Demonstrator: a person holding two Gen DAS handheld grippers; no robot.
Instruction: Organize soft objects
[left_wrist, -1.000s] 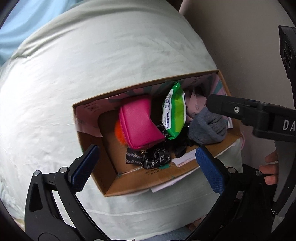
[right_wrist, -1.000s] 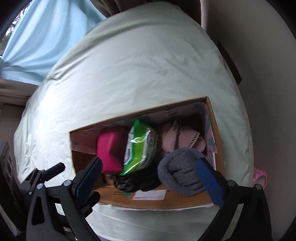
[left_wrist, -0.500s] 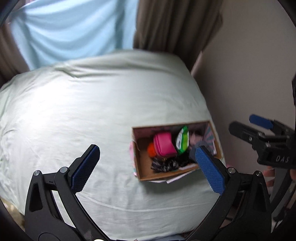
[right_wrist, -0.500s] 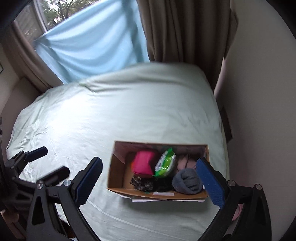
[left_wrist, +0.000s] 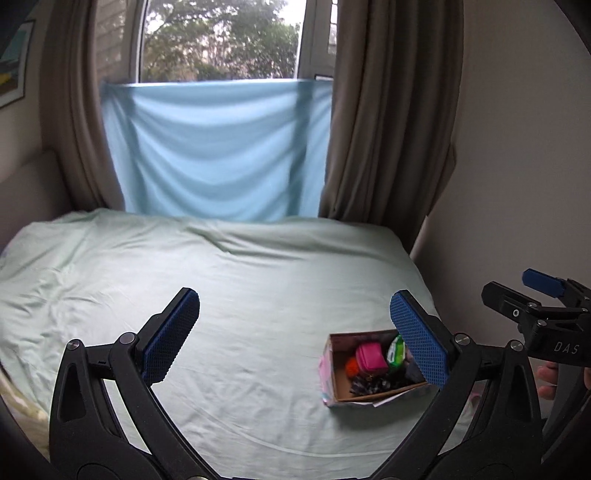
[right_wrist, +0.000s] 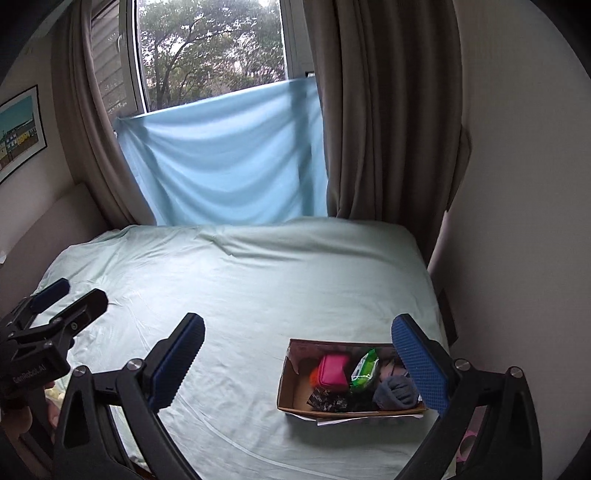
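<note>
Status from left wrist view: left tongs (left_wrist: 294, 334) spread wide, nothing between the pads, hanging high above the bed (left_wrist: 221, 280). Cardboard box (left_wrist: 334, 384) sits on the sheet near the bed's right edge, partly behind the right-hand pad. Inside: pink pouch (left_wrist: 371, 356), green wipes pack (left_wrist: 396, 350), something orange (left_wrist: 351, 365), dark patterned item (left_wrist: 369, 386). Right tongs (left_wrist: 532, 295) visible at far right, released as far as one can tell. Right wrist view: right tongs (right_wrist: 298, 360) also wide apart and empty, box (right_wrist: 288, 384) low right of centre, with a grey sock bundle (right_wrist: 393, 393) at its near right corner beside the wipes pack (right_wrist: 365, 371) and pouch (right_wrist: 334, 371). Nothing soft lies loose on the sheet, so packing looks done or nearly so; likely the stand-back stage. If more sorting is wanted, next move needs a descent to the box and a soft pinch on one item.
</note>
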